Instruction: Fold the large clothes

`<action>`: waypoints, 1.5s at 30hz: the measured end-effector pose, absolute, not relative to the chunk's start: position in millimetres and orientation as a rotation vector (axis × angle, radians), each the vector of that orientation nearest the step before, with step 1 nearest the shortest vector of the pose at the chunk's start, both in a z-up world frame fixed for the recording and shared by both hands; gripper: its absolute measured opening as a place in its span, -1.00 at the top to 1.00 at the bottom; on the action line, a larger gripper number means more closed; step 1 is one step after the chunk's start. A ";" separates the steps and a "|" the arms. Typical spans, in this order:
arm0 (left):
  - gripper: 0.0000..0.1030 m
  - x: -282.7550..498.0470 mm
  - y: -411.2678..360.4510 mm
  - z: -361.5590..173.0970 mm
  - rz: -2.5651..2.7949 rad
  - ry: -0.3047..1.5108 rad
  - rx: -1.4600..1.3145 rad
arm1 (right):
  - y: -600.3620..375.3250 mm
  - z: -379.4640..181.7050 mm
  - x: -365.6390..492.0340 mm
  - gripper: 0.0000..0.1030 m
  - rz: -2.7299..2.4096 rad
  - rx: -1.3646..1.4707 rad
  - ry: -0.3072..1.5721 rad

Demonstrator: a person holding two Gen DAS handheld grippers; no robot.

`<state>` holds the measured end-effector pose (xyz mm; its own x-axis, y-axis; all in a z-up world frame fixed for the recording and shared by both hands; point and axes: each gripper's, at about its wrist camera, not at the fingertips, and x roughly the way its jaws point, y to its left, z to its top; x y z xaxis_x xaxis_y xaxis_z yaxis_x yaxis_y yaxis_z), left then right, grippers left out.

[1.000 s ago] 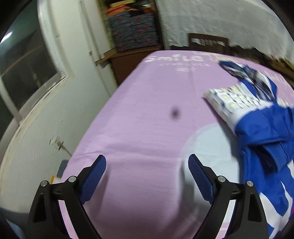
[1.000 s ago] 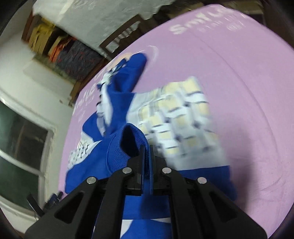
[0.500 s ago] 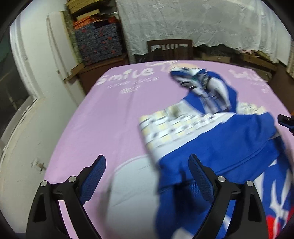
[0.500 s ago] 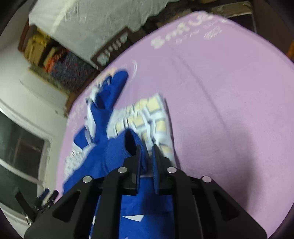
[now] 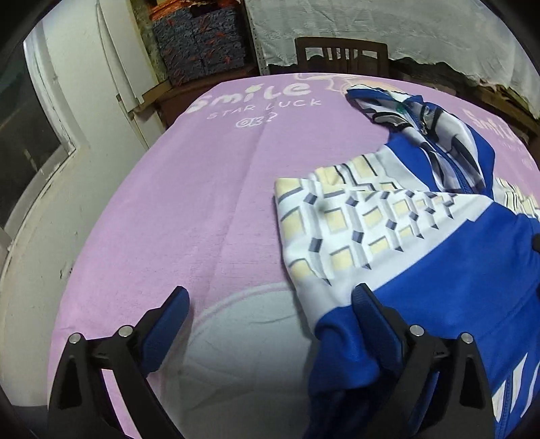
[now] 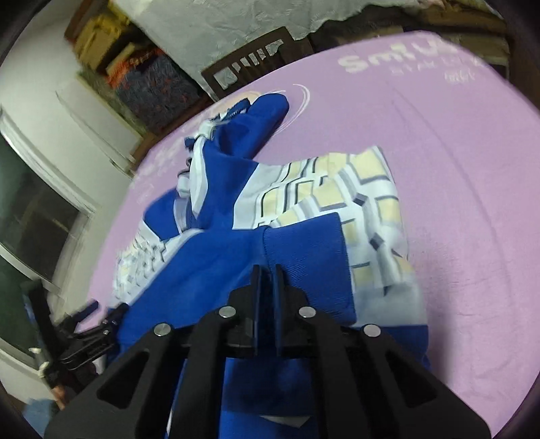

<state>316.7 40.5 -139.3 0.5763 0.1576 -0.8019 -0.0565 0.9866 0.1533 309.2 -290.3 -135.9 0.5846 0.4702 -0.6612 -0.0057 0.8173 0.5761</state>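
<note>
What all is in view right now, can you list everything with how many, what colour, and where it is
jacket: one, blue with a white and pale yellow checked panel, lying rumpled on the right part of the cloth
table cover: one, lilac with white "Smile" lettering, spread under the jacket
chair: one, dark wood, at the far edge of the table
white drape: one, hanging behind the chair
stacked boxes: several, dark blue with orange print, on the far left shelf
window: one, dark glass in a white wall, left side
left gripper: one, black with blue pads, open, at the jacket's near edge
right gripper: one, black, shut on the jacket's blue cuff
</note>
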 end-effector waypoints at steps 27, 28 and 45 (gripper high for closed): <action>-0.93 310.0 44.1 -145.7 0.055 0.969 -0.035 | -192.2 -66.5 463.0 -0.29 0.143 0.216 0.835; -0.93 309.2 45.3 -146.7 0.056 0.969 -0.038 | -187.1 -72.3 468.4 -0.31 0.148 0.211 0.842; -0.93 308.5 49.2 -146.6 0.052 0.966 -0.046 | -176.4 -56.6 320.9 0.76 0.527 -0.018 0.722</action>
<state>308.5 49.2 -146.6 0.5678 0.0241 -0.8228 -0.0650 0.9978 -0.0157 320.9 -176.4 -56.6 0.6268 0.4530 -0.6340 -0.4654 0.8702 0.1617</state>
